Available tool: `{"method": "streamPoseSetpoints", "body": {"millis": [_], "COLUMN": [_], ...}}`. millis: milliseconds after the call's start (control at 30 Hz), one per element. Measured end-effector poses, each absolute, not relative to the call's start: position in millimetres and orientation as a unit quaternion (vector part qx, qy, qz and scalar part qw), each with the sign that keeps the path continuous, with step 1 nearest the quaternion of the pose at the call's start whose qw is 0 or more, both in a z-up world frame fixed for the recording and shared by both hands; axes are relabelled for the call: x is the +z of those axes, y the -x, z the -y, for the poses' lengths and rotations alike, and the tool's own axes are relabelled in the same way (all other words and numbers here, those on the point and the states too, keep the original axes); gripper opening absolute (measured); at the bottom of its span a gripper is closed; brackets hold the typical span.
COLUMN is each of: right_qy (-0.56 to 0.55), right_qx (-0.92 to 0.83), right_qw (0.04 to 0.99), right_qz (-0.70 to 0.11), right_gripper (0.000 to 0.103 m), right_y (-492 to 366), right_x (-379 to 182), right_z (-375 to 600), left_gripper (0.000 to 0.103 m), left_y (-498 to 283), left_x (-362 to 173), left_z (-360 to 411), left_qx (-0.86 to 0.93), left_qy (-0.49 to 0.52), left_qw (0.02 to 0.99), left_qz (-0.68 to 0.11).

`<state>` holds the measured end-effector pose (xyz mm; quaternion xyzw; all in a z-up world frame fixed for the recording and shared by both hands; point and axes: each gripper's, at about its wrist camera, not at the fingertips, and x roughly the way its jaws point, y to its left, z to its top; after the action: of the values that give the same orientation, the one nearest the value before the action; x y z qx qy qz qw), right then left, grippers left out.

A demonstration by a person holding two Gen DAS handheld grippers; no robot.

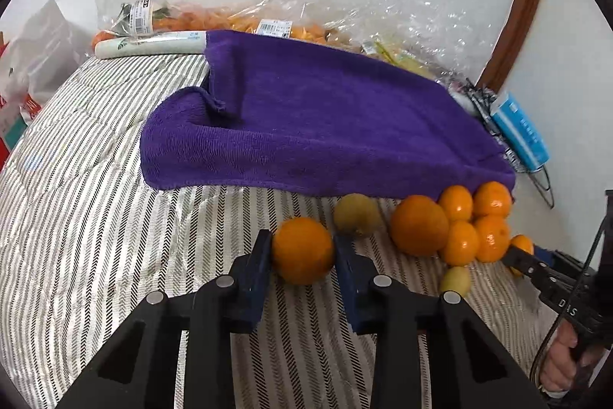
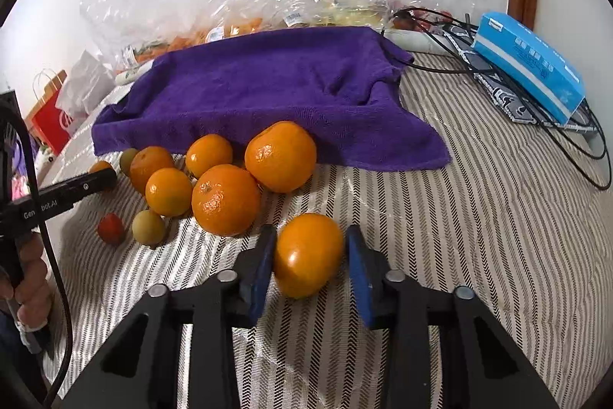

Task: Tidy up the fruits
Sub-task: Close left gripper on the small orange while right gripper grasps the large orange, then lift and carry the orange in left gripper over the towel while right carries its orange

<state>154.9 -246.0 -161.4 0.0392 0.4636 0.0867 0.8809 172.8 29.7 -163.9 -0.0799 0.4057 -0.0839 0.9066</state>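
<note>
My left gripper (image 1: 302, 252) is shut on an orange (image 1: 302, 250), both blue pads touching its sides, just over the striped cloth. My right gripper (image 2: 310, 255) has an orange (image 2: 308, 253) between its pads; the left pad touches it and a small gap shows at the right pad, so it is open around it. A cluster of oranges (image 2: 226, 198) and small green fruits (image 2: 147, 227) lies by the front edge of a purple towel (image 2: 268, 91). A small red fruit (image 2: 110, 228) sits to their left. The cluster also shows in the left wrist view (image 1: 456, 225).
Clear plastic bags with produce (image 1: 237, 20) lie behind the towel by the wall. A blue tissue box (image 2: 528, 64) and black cables (image 2: 574, 133) lie at the right. A red paper bag (image 2: 49, 121) stands at the left.
</note>
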Motion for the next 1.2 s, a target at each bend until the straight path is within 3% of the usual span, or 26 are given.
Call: {"method": "streamPoseSetpoints", "body": {"millis": [467, 833, 1200], "right_qy": [-0.083, -0.053, -0.071], "right_qx": [0.088, 0.095, 0.119], "right_qw": [0.882, 0.909, 0.930], "right_qz": [-0.456, -0.402, -0.340], "right_gripper": [0.034, 0.034, 0.034], "right_y": [-145.1, -167.4, -216.9], "right_x": [-152.9, -100.3, -52.7], "right_z": [252.3, 241.7, 226.8], "left_gripper": [0.031, 0.031, 0.031], "left_y": [-165.5, -163.6, -216.7], "left_x": [-154.5, -108.2, -78.9], "left_z": [-32.8, -40.6, -29.0], "left_qx": [-0.098, -0.075, -0.073], "left_qy": [0.096, 0.085, 0.068], "left_qw": [0.915, 0.929, 0.938], "left_qz": [-0.380, -0.353, -0.331]}}
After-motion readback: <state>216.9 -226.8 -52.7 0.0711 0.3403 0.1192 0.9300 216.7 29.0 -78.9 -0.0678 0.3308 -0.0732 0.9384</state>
